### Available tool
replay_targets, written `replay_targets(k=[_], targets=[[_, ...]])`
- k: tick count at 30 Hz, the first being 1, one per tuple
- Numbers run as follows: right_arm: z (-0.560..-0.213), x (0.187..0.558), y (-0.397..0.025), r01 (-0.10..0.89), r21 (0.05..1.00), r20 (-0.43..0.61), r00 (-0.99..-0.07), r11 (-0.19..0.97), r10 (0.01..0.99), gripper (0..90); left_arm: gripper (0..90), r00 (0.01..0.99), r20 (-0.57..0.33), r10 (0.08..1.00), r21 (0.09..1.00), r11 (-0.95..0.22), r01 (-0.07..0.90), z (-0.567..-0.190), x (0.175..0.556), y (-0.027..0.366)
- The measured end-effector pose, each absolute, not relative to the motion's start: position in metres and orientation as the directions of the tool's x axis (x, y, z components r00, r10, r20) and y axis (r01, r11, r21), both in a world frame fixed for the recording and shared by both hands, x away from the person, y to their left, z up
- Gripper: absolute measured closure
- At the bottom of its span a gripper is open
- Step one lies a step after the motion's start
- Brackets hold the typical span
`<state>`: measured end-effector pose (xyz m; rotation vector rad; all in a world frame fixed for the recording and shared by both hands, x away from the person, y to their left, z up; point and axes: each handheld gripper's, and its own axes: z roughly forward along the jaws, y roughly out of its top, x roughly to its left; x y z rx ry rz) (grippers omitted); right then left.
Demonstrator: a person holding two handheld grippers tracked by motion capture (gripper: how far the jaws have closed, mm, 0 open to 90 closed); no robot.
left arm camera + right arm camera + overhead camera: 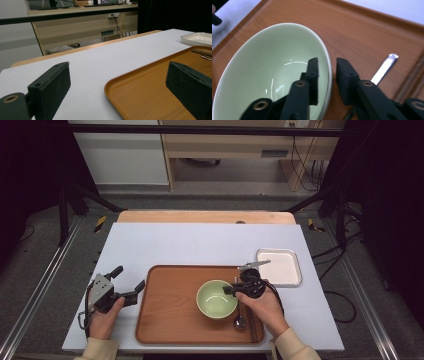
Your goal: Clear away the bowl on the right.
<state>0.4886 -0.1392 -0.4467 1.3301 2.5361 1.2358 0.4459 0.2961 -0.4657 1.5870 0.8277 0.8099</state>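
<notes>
Right gripper view: fingers (325, 82) straddle bowl (262, 75) rim, unmarked.

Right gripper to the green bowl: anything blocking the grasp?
Nothing visible. The right gripper already straddles the green bowl rim, one jaw inside, one outside, not yet closed. The spoon lies beside it on the wooden tray, clear of the jaws.

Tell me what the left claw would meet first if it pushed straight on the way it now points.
Probably the wooden tray: the left claw stands open beside the tray's left edge, angled toward it, and its far jaw already sits over the tray's rim in the left gripper view. Its height above the rim is unclear, so it might pass over.
</notes>
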Motion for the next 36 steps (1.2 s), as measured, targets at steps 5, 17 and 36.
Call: replay_targets(k=[5,17,36], targets=[[-0.434,0.487,-0.148,0.635,0.694,0.263,-0.662,0.338,0.702,56.9,5.3,0.521,0.075,0.850,0.986,-0.143,0.091,-0.466,0.446,0.296],[-0.407,0.489,-0.189,0.531,0.801,0.199,-0.671,0.276,0.714,38.3,5.4,0.521,0.074,0.850,0.985,-0.143,0.093,-0.466,0.446,0.295],[-0.413,0.499,-0.240,0.469,0.862,0.085,-0.509,0.193,0.856,13.1,5.4,0.522,0.075,0.850,0.986,-0.142,0.090,-0.466,0.446,0.296]])
